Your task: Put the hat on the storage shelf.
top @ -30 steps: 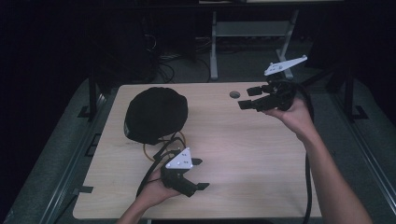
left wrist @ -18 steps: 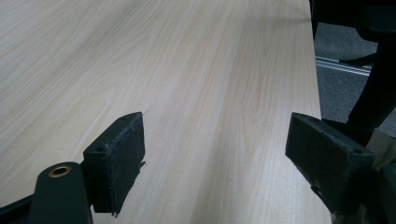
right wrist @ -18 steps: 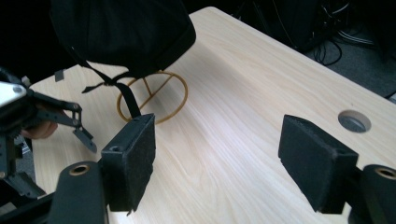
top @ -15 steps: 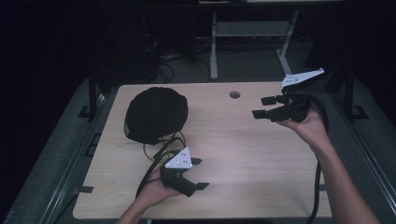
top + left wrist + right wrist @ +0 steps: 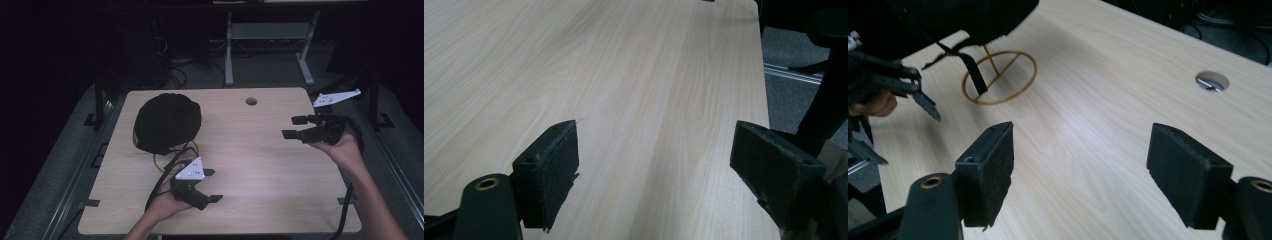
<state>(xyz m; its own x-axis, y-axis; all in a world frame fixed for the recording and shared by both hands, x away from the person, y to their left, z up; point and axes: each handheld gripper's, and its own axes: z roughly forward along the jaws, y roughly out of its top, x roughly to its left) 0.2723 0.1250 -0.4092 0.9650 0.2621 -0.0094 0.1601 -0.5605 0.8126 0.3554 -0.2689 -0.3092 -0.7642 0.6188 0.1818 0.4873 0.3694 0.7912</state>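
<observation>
A black cap [image 5: 167,122] sits over a stand with a thin wooden ring base [image 5: 999,76] at the table's left rear; a black strap hangs onto the ring. My left gripper [image 5: 213,185] rests low near the front edge, just right of the ring, and is open with bare wood between its jaws [image 5: 661,165]. My right gripper [image 5: 291,127] hovers over the table's right side, pointing left toward the cap. It is open too, and holds nothing [image 5: 1083,170].
The light wooden table [image 5: 260,165] has a round cable hole [image 5: 251,101] at its rear middle. A metal frame [image 5: 229,50] and cables stand on the floor behind. Dark chair parts [image 5: 824,100] lie past the table's right edge.
My right gripper has moved right and nearer, from beside the cable hole to the table's right edge, staying open. The left gripper has not moved.
</observation>
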